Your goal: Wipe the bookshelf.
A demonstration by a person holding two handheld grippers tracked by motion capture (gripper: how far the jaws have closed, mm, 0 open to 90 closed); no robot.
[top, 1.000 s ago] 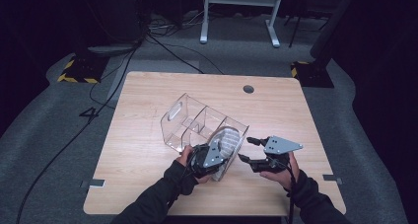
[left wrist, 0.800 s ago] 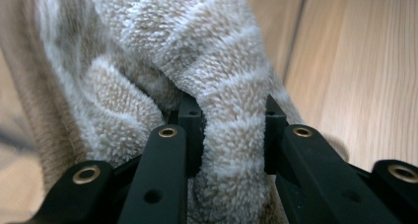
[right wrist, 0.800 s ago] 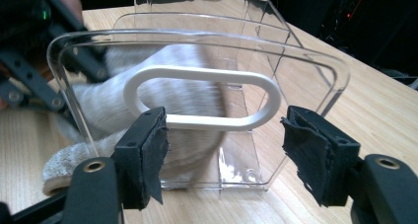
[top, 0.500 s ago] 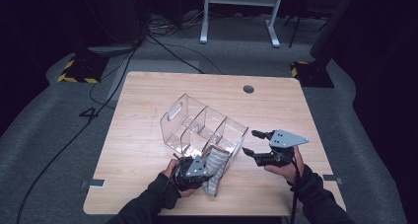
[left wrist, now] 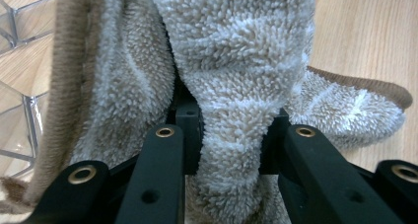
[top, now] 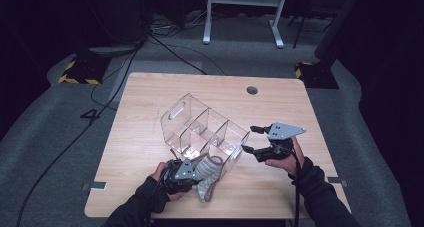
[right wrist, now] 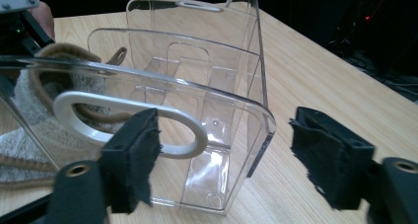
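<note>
One clear plastic organiser (top: 202, 129) with a cut-out handle at each end, divided into three compartments, set slantwise near the middle of the desk (top: 150, 102). One fuzzy beige-and-white sock (top: 206, 173) with brown trim, lying on the desk by the near edge, just beside the organiser's near end. Two grippers: left gripper (top: 182, 173) clamped on a fold of the sock, black jaws pinching the pile from both sides in the left gripper view (left wrist: 231, 135); right gripper (top: 255, 139) held at the organiser's near right corner, jaws just opened wider and standing apart on either side of the end wall (right wrist: 256, 135), pads clear of the plastic. One round hole (top: 252, 90) near the far edge of the desk.
</note>
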